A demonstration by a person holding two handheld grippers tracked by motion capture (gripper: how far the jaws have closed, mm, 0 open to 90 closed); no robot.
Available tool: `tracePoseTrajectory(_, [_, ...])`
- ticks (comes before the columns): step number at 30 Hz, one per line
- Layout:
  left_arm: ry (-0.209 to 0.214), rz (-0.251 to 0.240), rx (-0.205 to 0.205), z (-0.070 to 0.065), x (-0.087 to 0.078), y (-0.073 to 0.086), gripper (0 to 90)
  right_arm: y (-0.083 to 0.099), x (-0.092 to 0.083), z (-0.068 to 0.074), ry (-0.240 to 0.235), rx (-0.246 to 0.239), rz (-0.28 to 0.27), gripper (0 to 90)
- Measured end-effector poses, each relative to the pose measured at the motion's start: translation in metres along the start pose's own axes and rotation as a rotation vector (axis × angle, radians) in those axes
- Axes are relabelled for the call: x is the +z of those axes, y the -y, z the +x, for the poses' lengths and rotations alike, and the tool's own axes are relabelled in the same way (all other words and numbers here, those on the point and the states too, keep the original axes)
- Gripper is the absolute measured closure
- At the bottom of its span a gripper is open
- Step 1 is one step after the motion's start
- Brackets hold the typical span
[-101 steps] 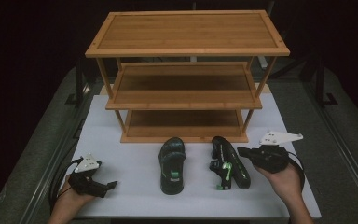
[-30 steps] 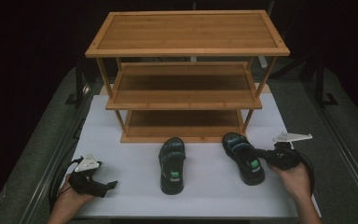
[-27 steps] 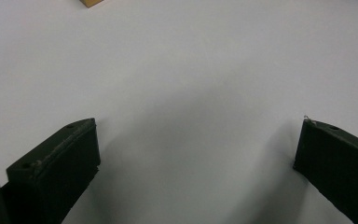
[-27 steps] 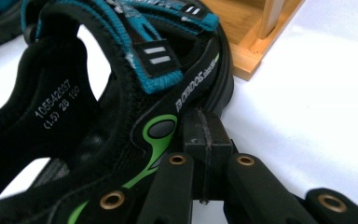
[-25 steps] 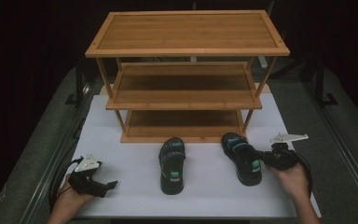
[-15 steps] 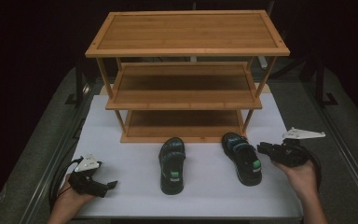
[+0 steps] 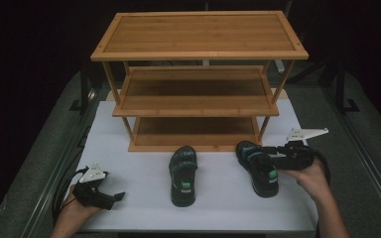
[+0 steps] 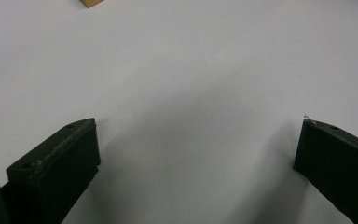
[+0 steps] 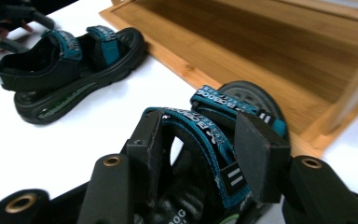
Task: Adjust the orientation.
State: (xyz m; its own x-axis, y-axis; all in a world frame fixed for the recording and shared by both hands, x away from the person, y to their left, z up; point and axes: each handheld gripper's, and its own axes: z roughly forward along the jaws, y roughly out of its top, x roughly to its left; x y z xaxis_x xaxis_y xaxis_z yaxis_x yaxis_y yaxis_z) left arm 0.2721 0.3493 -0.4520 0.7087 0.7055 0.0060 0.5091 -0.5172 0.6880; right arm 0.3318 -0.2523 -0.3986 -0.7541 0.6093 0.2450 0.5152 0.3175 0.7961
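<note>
Two black sandals with teal straps lie on the white table in front of a bamboo shelf rack [image 7: 198,34]. The left sandal [image 7: 182,174] [image 9: 70,65] lies flat by itself. At the right sandal [image 7: 258,171] [image 9: 223,100], my right gripper [image 7: 273,157] [image 9: 200,144] comes in from the right. Its jaws are closed on the middle strap, one on each side of it. My left gripper [image 7: 116,198] [image 8: 198,149] rests open near the table's front left corner, with bare white table [image 8: 191,70] between its jaws.
The rack has three shelves. Its bottom board [image 9: 261,51] lies just beyond the right sandal's toe, and its front right post [image 7: 262,130] stands close by. Bare white surface lies between the two sandals and in front of them.
The right sandal, earlier held on its side, was set flat and released. The right gripper drew back to the right, then moved in again and closed on its strap. The left gripper stayed still.
</note>
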Motion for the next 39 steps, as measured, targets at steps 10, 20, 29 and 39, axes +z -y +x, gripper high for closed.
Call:
tracePoseTrajectory(10, [0.000,0.002,0.001,0.000,0.000,0.000,0.0,0.001,0.005,-0.004,-0.027,-0.009,0.006,54.4])
tracePoseTrajectory(20, [0.001,0.003,0.001,0.000,0.000,0.000,0.0,0.003,0.004,-0.001,-0.014,-0.041,0.011,68.7])
tracePoseTrajectory(29, [0.001,0.003,0.000,0.000,0.000,0.000,0.0,0.002,-0.003,0.003,-0.028,-0.047,-0.024,69.9])
tracePoseTrajectory(39, [0.000,0.002,0.001,0.000,0.000,0.000,0.0,-0.012,0.000,0.023,-0.042,-0.091,-0.052,69.9])
